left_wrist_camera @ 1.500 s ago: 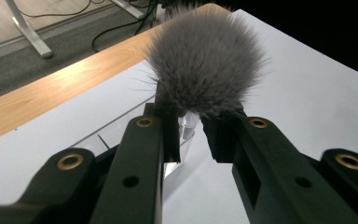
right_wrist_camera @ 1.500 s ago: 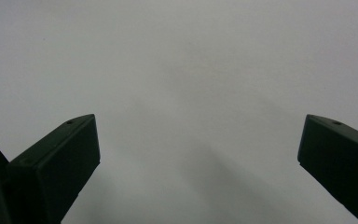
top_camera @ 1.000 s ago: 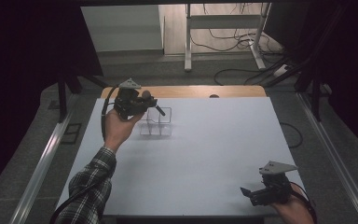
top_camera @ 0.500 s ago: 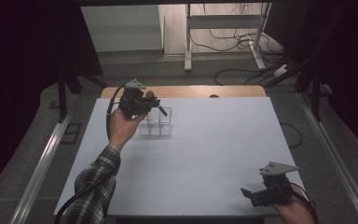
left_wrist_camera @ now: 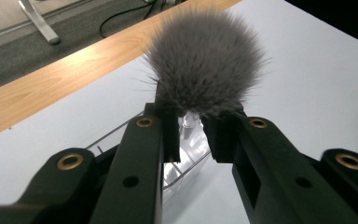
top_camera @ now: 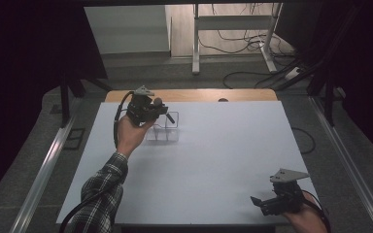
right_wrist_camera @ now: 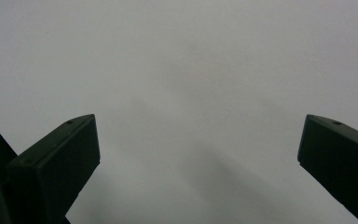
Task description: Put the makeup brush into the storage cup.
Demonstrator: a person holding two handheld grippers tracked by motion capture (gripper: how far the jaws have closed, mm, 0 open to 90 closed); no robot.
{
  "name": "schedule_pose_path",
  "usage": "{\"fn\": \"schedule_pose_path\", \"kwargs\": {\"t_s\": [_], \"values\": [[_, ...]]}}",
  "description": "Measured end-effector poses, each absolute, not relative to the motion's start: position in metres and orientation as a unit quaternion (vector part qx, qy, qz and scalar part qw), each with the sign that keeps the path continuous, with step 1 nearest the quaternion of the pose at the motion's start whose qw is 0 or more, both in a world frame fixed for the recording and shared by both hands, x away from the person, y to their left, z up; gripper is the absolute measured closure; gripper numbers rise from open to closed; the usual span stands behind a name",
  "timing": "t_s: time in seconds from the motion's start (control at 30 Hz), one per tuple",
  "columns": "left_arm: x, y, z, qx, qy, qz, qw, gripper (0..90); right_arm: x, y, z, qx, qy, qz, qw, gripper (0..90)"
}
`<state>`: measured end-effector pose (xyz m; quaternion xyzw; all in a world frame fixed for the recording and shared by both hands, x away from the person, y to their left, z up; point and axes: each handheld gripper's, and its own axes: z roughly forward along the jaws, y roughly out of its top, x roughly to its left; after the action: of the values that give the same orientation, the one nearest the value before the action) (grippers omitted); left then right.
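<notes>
A white table [top_camera: 213, 160] took up most of the high view, with a strip of bare wood [top_camera: 194, 95] along its far edge. Beyond it lay a grey floor [top_camera: 141, 73] with loose cables [top_camera: 252, 73] and the legs of a metal stand [top_camera: 233, 34]; dark curtains [top_camera: 29, 73] closed in both sides, and a metal rail [top_camera: 43, 170] ran along the left of the table.

Near the far left part of the table stood a clear plastic box [top_camera: 164, 132] with dividing walls. What lay in its compartments could not be told. In the left gripper view the same clear box [left_wrist_camera: 186, 154] sat just under the jaws.

The left gripper [top_camera: 161, 113], held in a hand [top_camera: 130, 135] with a plaid sleeve [top_camera: 102, 187], hung over the box's near-left side. Its jaws were closed on the neck of a fluffy grey brush [left_wrist_camera: 205, 63], pinched just below the bristles. The brush's long axis ran along the jaws, with the round head pointing away from the hand, toward the far right of the table. Its handle was hidden between the jaws.

The right gripper [top_camera: 255, 201] rested low at the near right corner of the table, well apart from the box, with its tips pointing left. In the right gripper view its jaws stood wide apart over bare white surface, with nothing between them.
</notes>
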<state>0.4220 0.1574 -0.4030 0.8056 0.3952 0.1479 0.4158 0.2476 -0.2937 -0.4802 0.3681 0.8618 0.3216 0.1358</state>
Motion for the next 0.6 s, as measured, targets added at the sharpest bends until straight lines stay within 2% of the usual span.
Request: {"fn": "schedule_pose_path", "kwargs": {"t_s": [0.6], "values": [[0.428, 0.151, -0.422, 0.807, 0.403, 0.141, 0.408, 76.7, 0.248, -0.293, -0.481, 0.367, 0.863, 0.320, 0.131, 0.0]]}}
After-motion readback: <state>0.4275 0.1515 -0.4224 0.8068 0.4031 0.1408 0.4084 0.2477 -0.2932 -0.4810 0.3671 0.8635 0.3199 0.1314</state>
